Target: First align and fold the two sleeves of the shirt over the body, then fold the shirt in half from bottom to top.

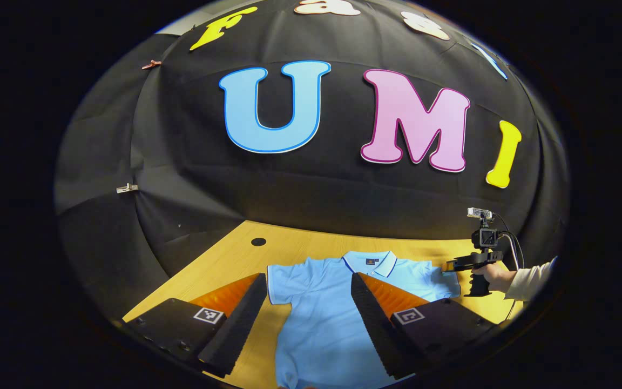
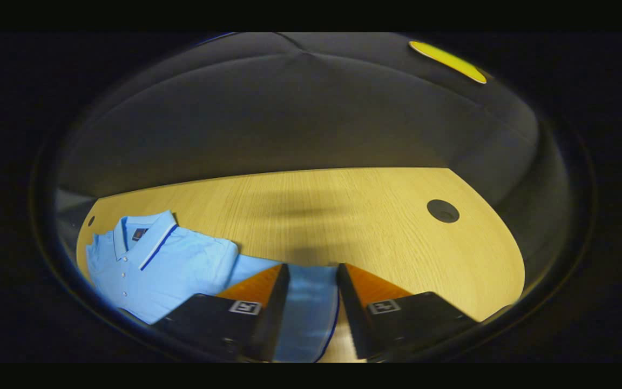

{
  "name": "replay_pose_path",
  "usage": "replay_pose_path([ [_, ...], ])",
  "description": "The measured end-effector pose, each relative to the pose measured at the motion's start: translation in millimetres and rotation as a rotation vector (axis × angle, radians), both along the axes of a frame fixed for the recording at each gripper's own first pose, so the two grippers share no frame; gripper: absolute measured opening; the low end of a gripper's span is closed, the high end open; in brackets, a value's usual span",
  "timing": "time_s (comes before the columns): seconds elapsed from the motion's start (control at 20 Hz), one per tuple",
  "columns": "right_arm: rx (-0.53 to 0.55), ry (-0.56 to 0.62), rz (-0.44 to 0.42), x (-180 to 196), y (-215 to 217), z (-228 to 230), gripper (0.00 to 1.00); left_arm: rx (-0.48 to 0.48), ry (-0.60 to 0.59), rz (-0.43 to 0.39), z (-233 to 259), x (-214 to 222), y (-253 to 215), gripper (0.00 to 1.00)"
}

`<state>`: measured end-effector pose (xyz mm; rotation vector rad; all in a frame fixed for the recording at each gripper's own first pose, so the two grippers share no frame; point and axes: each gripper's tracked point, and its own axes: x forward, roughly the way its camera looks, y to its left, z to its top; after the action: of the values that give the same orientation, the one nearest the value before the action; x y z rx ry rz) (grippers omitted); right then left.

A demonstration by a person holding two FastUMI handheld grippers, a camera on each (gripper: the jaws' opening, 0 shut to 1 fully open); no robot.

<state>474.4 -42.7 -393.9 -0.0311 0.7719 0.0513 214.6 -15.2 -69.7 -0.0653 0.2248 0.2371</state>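
Note:
A light blue polo shirt lies flat on the wooden table, collar toward the far wall. My left gripper hovers open over the shirt's chest, its fingers spread wide with nothing between them. In the right gripper view the shirt's body lies at the left and one short sleeve stretches out between the fingers of my right gripper. Those fingers stand apart on either side of the sleeve, low to the table. The left gripper view shows the right gripper at that sleeve's end, held by a hand.
A round cable hole sits in the table to the right of the right gripper, and another hole lies near the far left corner. Bare wood stretches beyond the sleeve. Black cloth walls close the back and sides.

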Motion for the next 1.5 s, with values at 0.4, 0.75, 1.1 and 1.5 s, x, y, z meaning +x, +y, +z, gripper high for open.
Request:
replay_pose_path([
  [0.4,0.016,-0.007,0.057,-4.4,19.7,3.1,0.05,-0.019,0.017,0.028,-19.0,-4.5,7.4,0.98],
  [0.75,0.027,-0.179,0.103,-1.4,51.8,89.4,0.05,-0.061,0.006,0.069,-22.9,-14.4,32.3,0.98],
  [1.1,0.008,-0.244,0.288,-30.9,155.8,127.6,0.07,-0.082,-0.017,0.087,-23.1,-29.4,59.7,0.98],
  [1.5,-0.043,-0.207,0.331,-51.2,221.4,85.1,0.3,-0.105,-0.037,0.087,-38.1,-10.1,99.8,0.98],
])
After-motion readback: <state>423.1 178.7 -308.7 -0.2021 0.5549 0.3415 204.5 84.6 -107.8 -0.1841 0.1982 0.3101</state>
